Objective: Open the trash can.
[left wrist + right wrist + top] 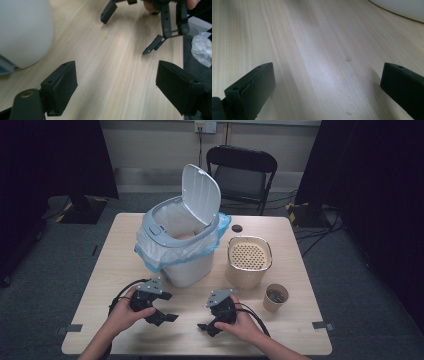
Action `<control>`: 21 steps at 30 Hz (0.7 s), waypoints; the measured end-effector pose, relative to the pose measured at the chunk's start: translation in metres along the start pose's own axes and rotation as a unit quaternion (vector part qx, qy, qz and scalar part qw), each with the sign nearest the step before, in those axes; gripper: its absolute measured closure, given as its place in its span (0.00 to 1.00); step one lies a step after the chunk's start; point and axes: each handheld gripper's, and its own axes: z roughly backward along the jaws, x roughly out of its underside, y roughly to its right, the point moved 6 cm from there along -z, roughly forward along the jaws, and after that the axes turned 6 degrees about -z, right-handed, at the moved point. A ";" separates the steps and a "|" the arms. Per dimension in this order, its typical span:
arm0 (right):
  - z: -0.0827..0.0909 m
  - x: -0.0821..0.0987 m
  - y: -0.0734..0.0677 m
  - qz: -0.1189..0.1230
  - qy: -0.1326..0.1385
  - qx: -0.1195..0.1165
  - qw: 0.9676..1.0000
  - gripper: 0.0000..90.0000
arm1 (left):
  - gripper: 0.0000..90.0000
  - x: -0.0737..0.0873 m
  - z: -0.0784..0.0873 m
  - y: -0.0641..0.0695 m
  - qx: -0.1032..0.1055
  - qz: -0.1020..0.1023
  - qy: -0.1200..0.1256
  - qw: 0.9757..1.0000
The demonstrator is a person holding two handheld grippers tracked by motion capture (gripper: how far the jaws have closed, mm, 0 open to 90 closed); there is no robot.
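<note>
Bin (25, 30) cut off beside left tongs (116, 85).

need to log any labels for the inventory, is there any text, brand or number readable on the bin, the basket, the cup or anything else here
None can be read.
White bin: no text shows on its body or raised lid.
Beige basket: holes alone, no label.
Paper cup: plain side, no print.
Wall socket plate: too small to tell any marking.
Left gripper and right gripper: no lettering shows.

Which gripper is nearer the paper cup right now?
Right. The right gripper sits left of the paper cup, a short gap away; the left gripper is farther left, below the bin.
</note>
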 end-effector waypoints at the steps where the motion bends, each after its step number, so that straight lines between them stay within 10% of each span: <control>1: 0.000 0.000 0.000 0.001 0.001 -0.001 1.000 0.00 | 0.19 0.001 -0.003 0.001 0.002 -0.001 -0.003 1.000; 21: 0.014 0.001 0.007 0.008 -0.008 0.005 1.000 0.15 | 0.19 0.020 -0.033 0.001 -0.006 -0.036 -0.036 0.999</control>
